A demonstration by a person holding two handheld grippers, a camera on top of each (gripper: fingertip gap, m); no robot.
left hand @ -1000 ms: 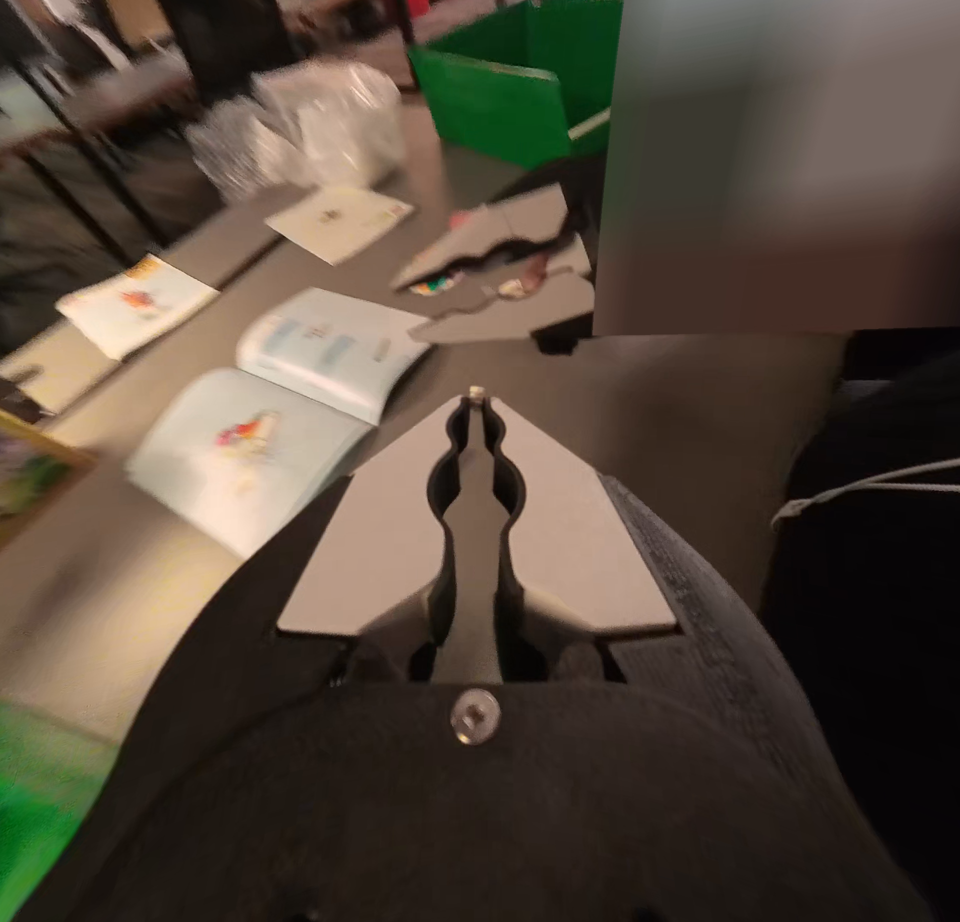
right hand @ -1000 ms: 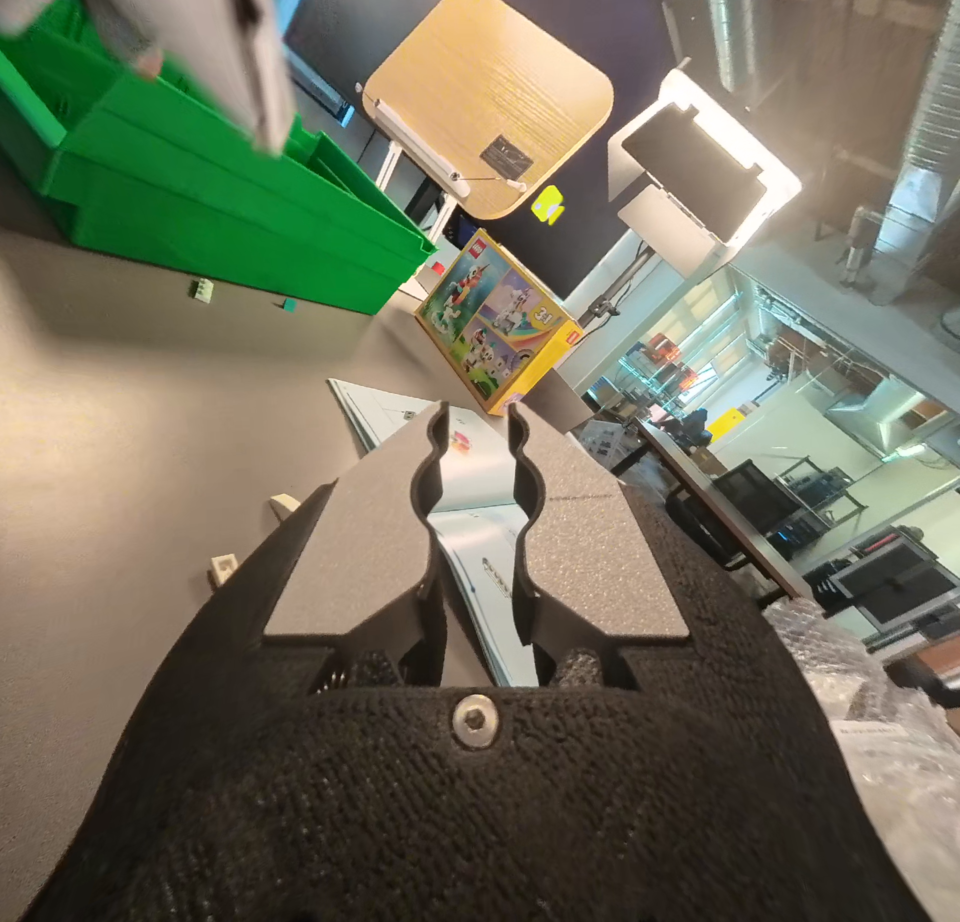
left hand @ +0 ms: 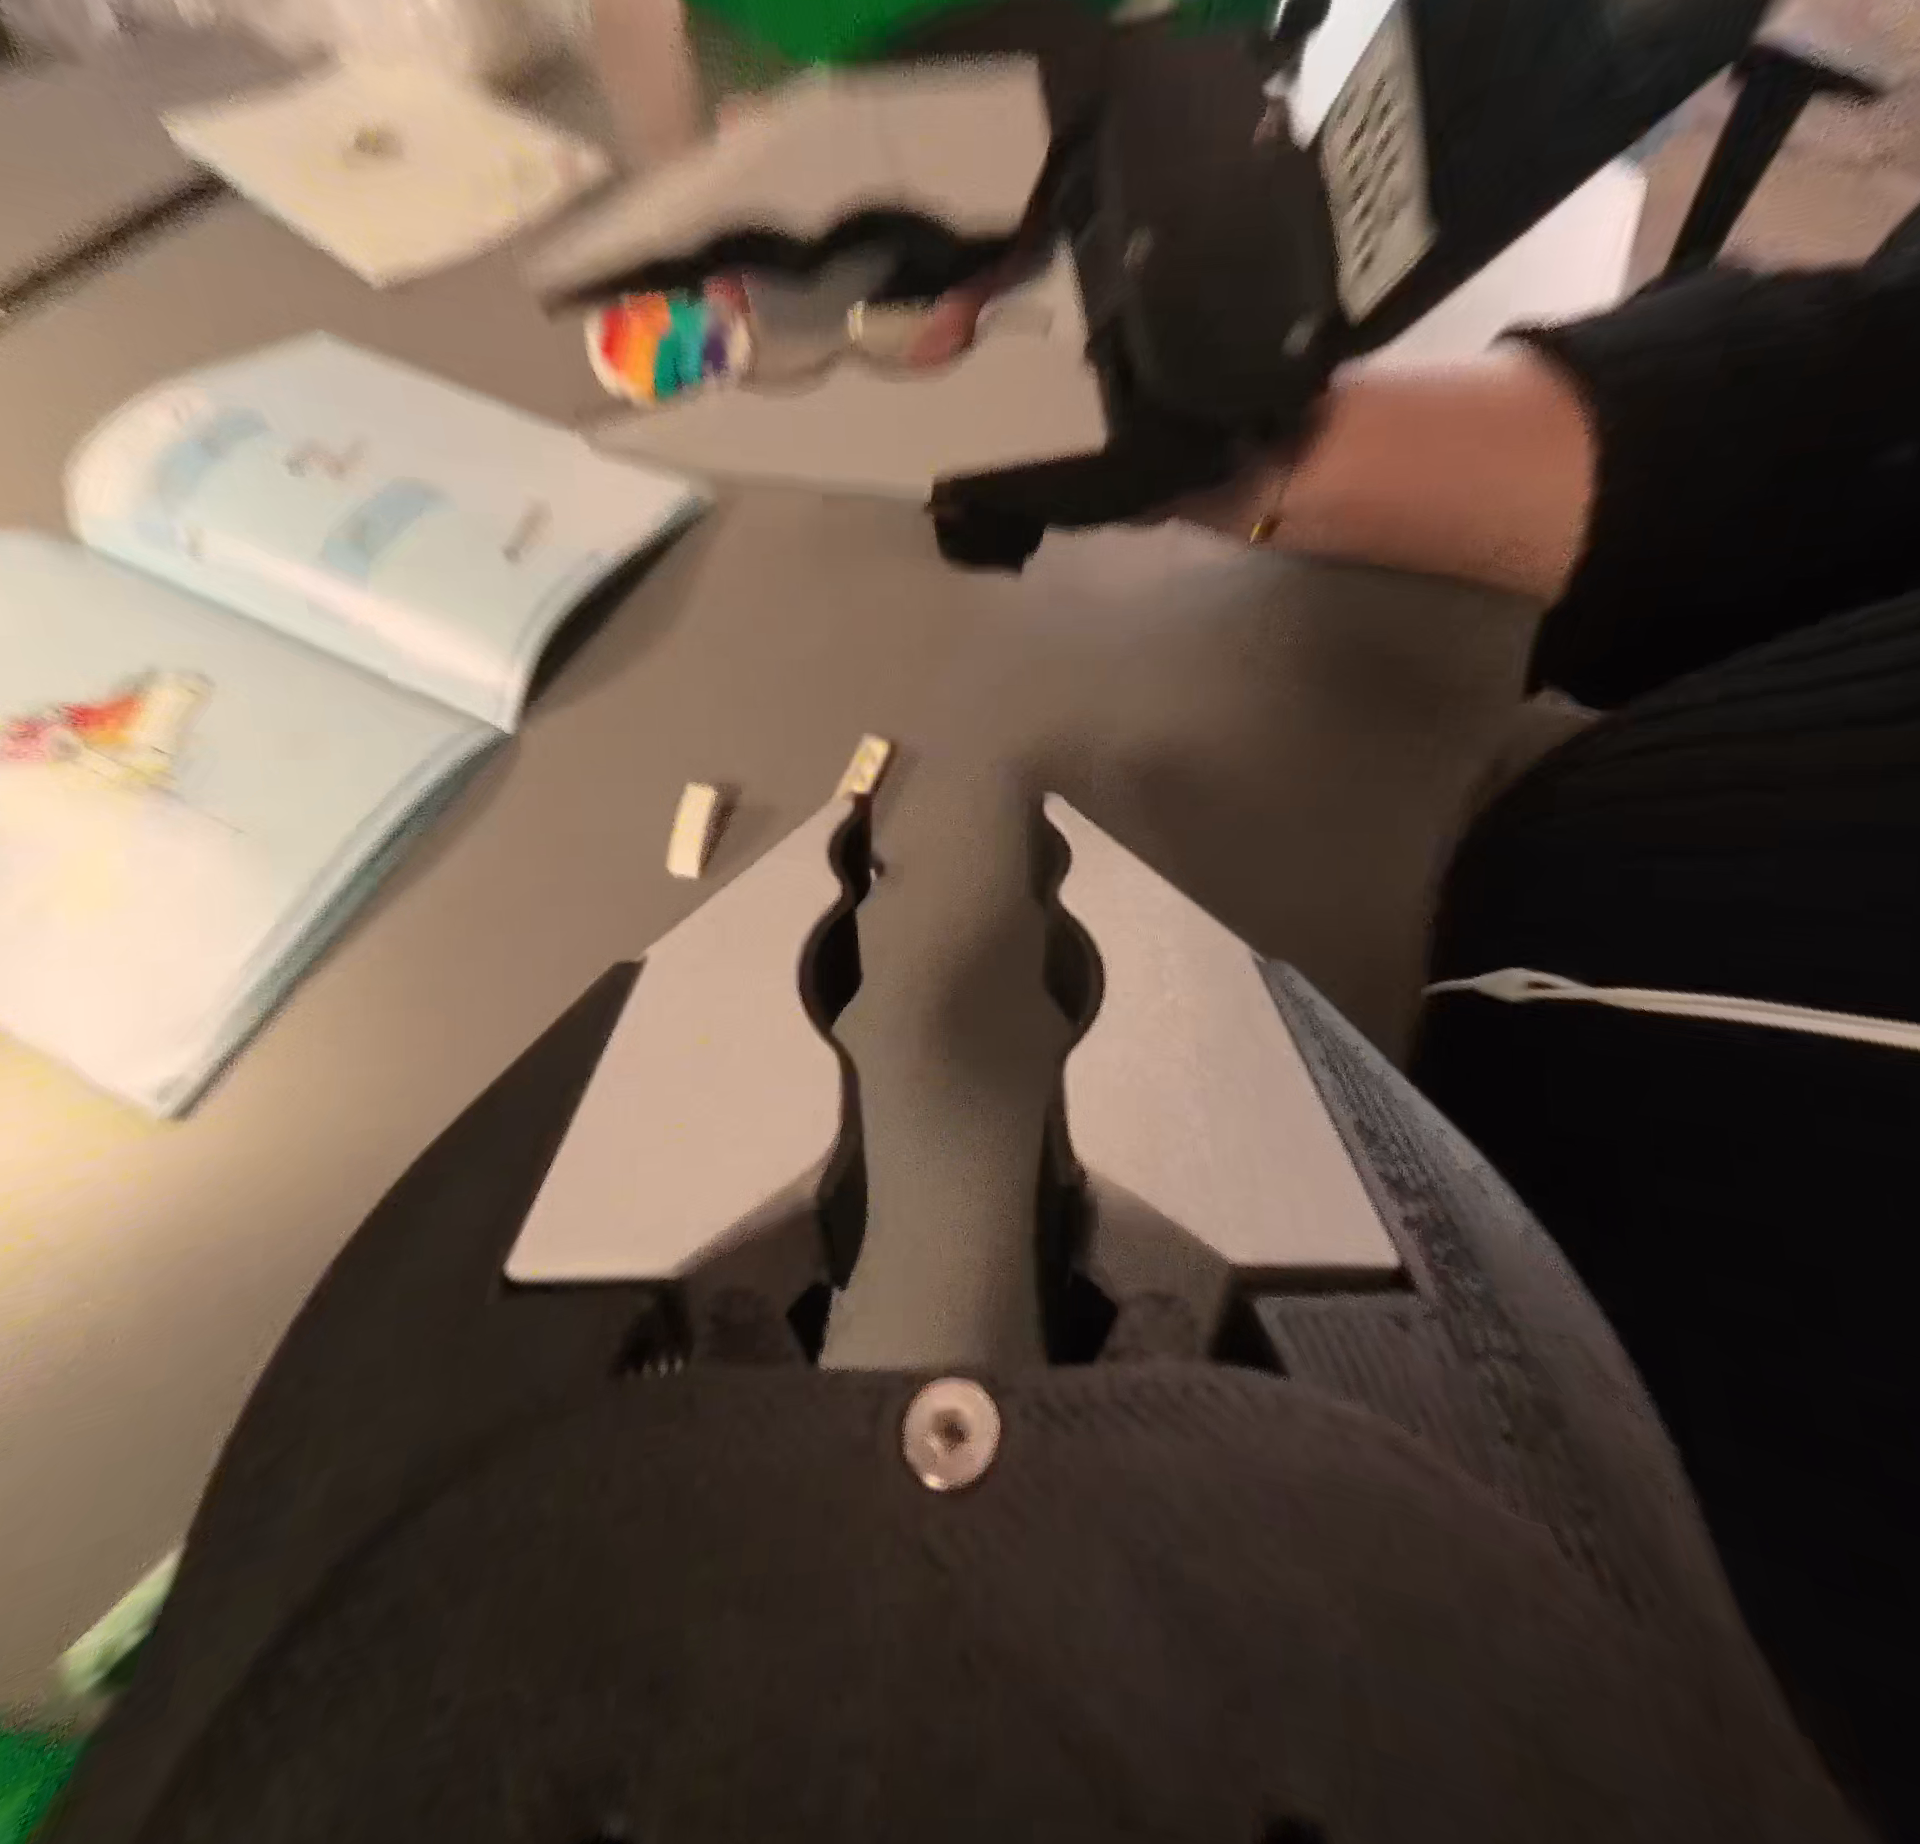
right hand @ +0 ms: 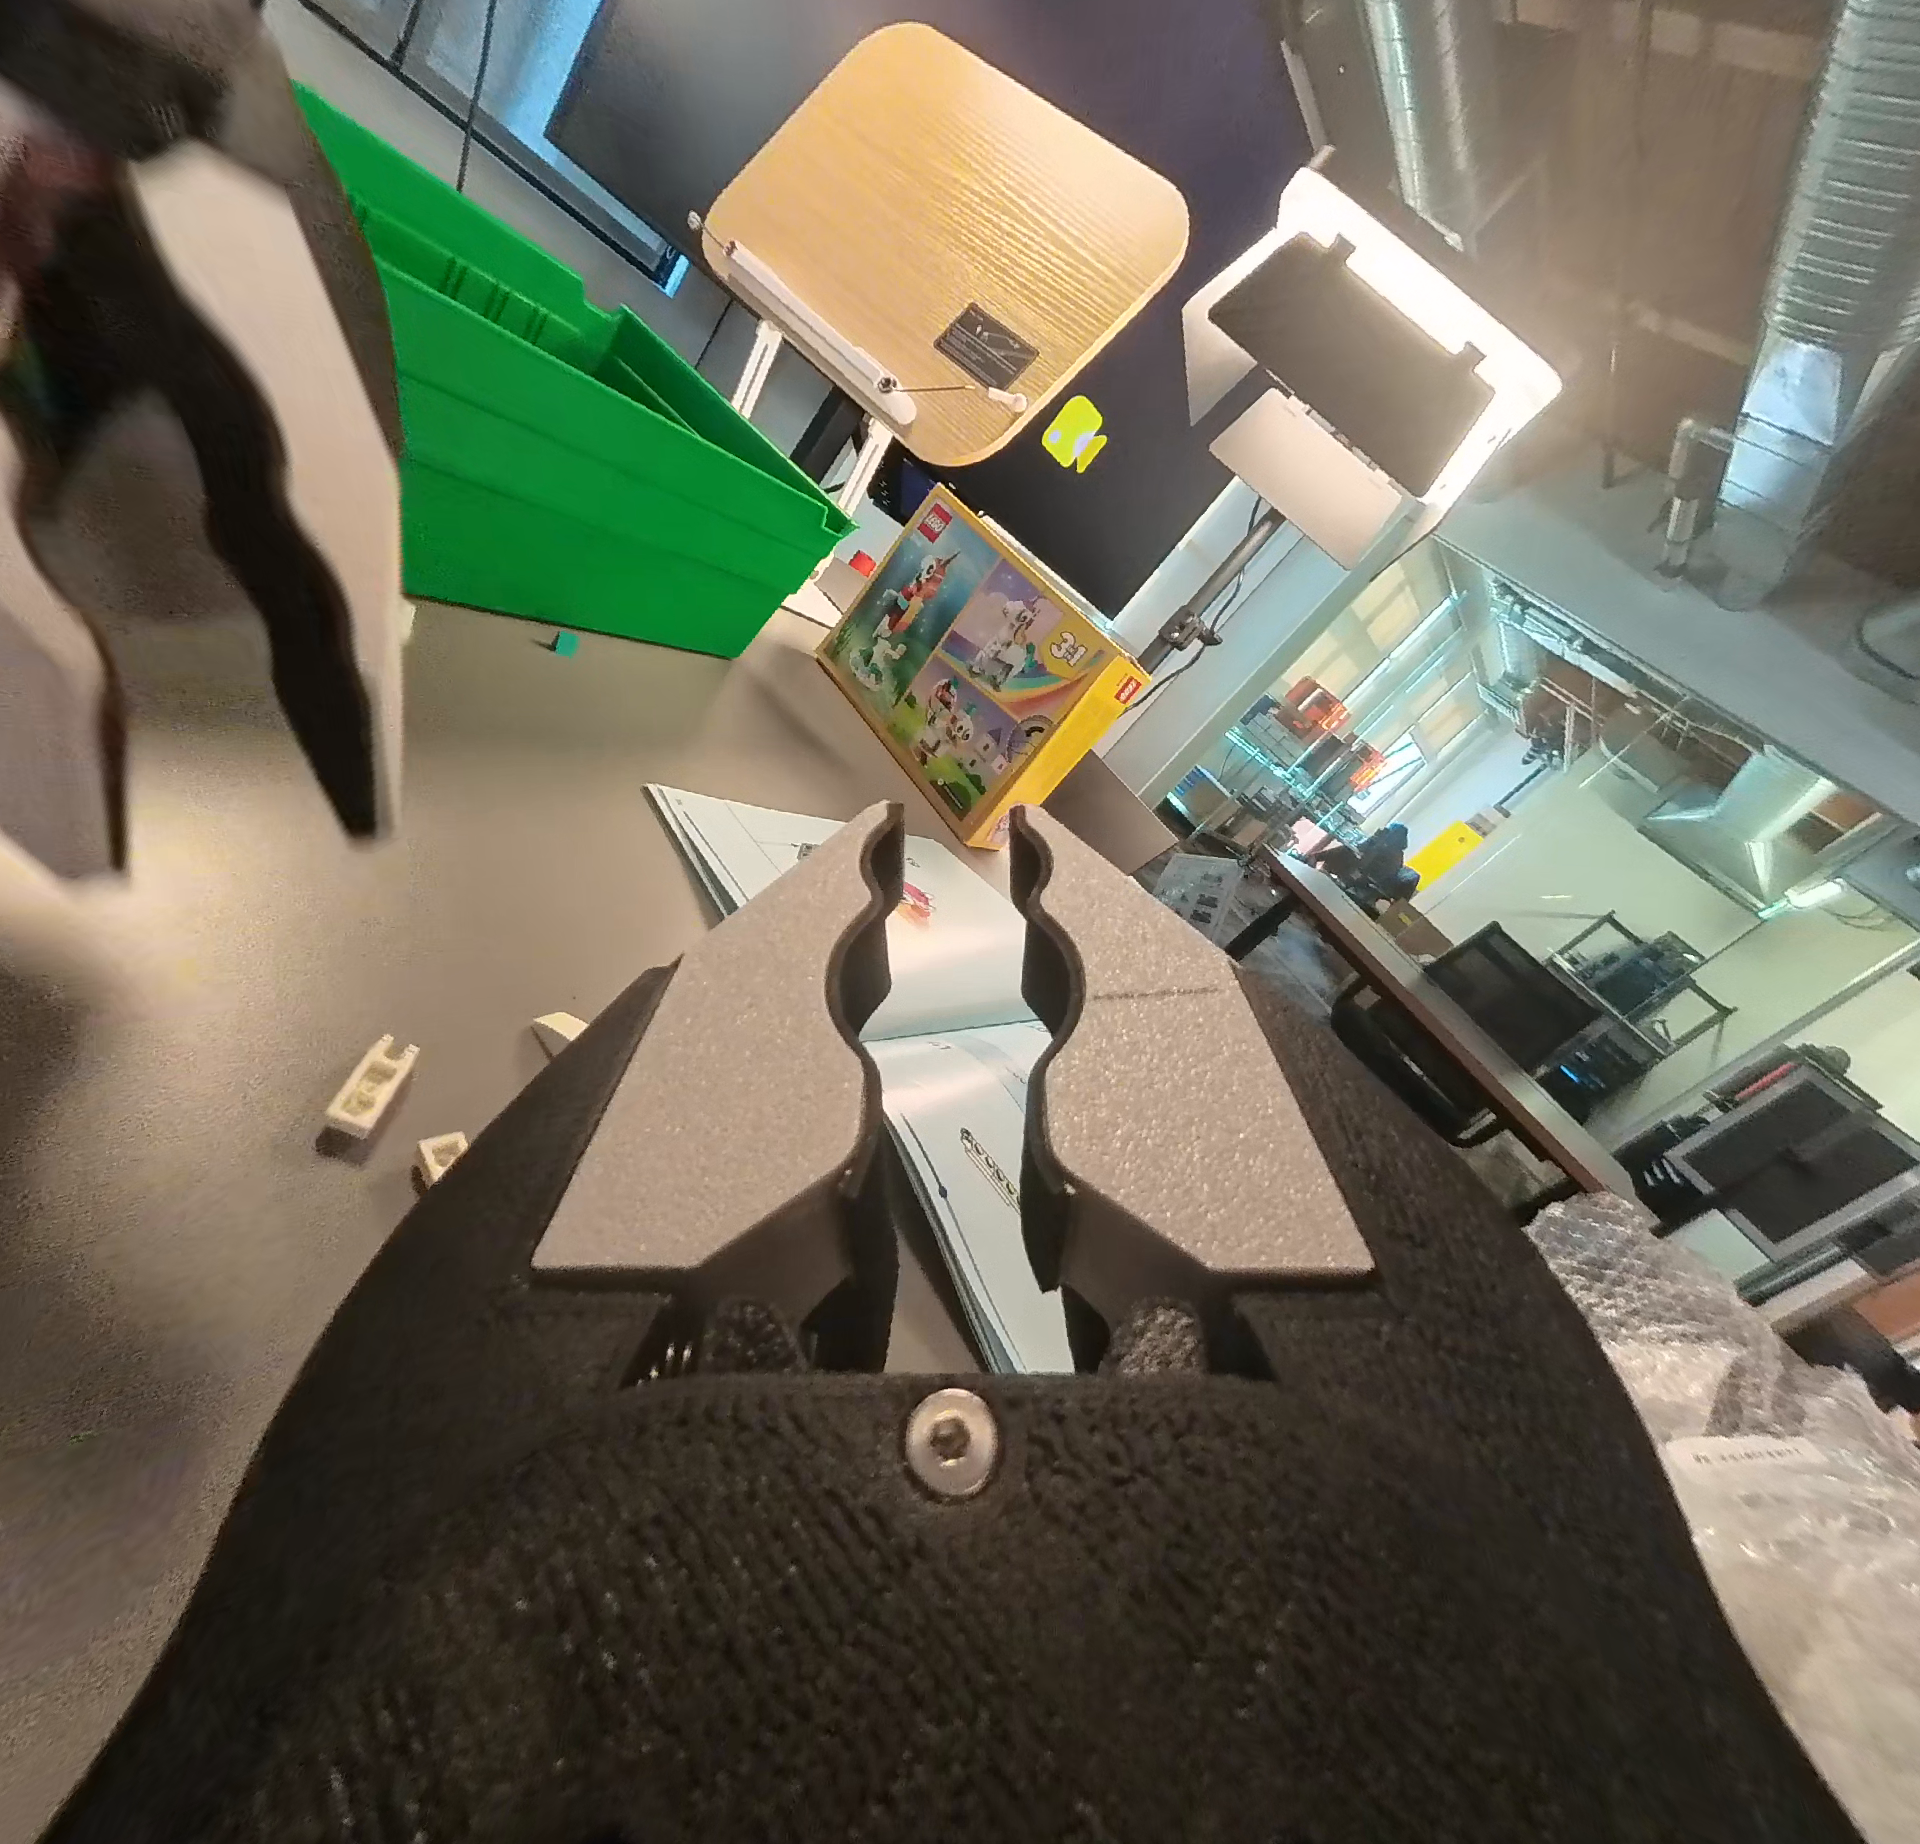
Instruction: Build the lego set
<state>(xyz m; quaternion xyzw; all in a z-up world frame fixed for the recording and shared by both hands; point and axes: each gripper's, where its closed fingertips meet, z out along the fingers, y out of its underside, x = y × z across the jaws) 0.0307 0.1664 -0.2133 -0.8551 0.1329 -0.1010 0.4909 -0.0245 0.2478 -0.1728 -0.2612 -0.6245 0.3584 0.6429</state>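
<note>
**Claws open over loose bricks on the grey table**

Bricks lie loose on the grey table (left hand: 1195,672). In the left wrist view the left claw (left hand: 951,807) hangs just above the table with its jaws spread apart and nothing between them. A small white brick (left hand: 869,764) sits right at the tip of its left finger; whether they touch is lost in the blur. A second white brick (left hand: 698,828) lies just beside it to the left. An open instruction booklet (left hand: 312,589) rests farther left, and a loose white sheet (left hand: 384,173) lies beyond it.

Across the table the right claw (left hand: 613,350) shows from the side, blurred, held by a hand (left hand: 1434,485) in a dark sleeve. A small rainbow-coloured piece (left hand: 670,345) appears between its fingers; the blur hides whether it is gripped or merely behind them.

In the right wrist view the right claw (right hand: 954,828) has its jaws partly apart, with only the booklet's pages showing through the gap. A white brick (right hand: 369,1088) and a smaller white piece (right hand: 442,1155) lie on the table to its left. Farther back stand green bins (right hand: 582,485), and near them a yellow set box (right hand: 977,672). A tiny teal piece (right hand: 566,644) sits in front of the bins. Bubble wrap (right hand: 1704,1399) lies at the right edge.
</note>
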